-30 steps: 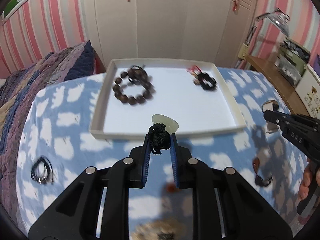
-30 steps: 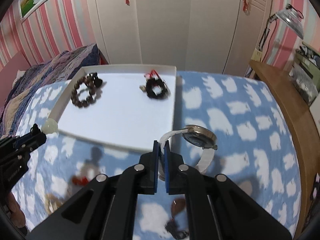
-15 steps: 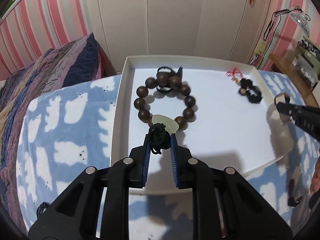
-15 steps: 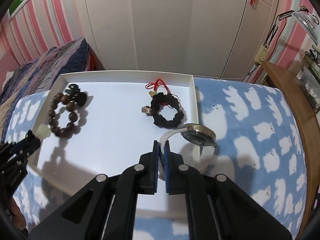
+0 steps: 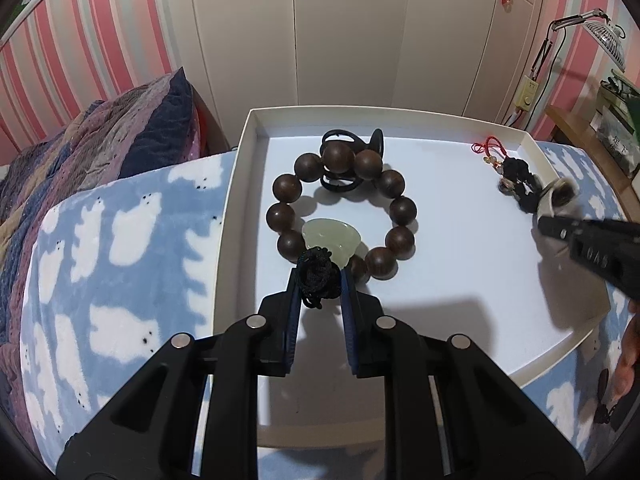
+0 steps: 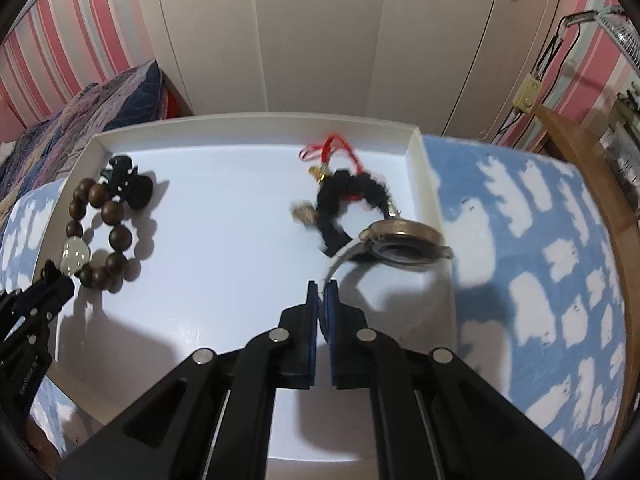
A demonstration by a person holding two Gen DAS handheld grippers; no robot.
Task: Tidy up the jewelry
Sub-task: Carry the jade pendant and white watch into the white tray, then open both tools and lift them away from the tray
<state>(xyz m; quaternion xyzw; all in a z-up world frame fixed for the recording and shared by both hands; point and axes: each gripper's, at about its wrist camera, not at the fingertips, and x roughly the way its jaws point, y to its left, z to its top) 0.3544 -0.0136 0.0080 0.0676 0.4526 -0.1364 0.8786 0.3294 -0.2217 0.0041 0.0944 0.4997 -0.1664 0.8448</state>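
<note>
The left gripper [image 5: 319,276] is closed on the black knotted cord [image 5: 316,278] of a pale green jade pendant [image 5: 329,237], so the stone sticks out just past its tips. Holding the cord and not the stone likely keeps the smooth stone from slipping. The pendant hangs right over the wooden bead bracelet [image 5: 340,208], which lies flat in the white tray [image 5: 234,216] just ahead of this gripper. A black hair clip [image 5: 345,148] sits at the far side of the bracelet, touching the beads. The right gripper [image 6: 322,292] is squeezed almost fully together on the thin white strap [image 6: 338,262] of a wristwatch [image 6: 404,242]. The round watch face sticks out ahead and to the right of its tips, close to the tray's right wall [image 6: 424,184]. A black braided bracelet with red string [image 6: 348,196] lies just ahead of the watch, and the two look to be touching. Both grippers point down at the tray because that is where the jewelry goes. It seems each one is about to set its piece down. The blue cloud blanket [image 6: 540,248] lies under the tray and all around it.
</note>
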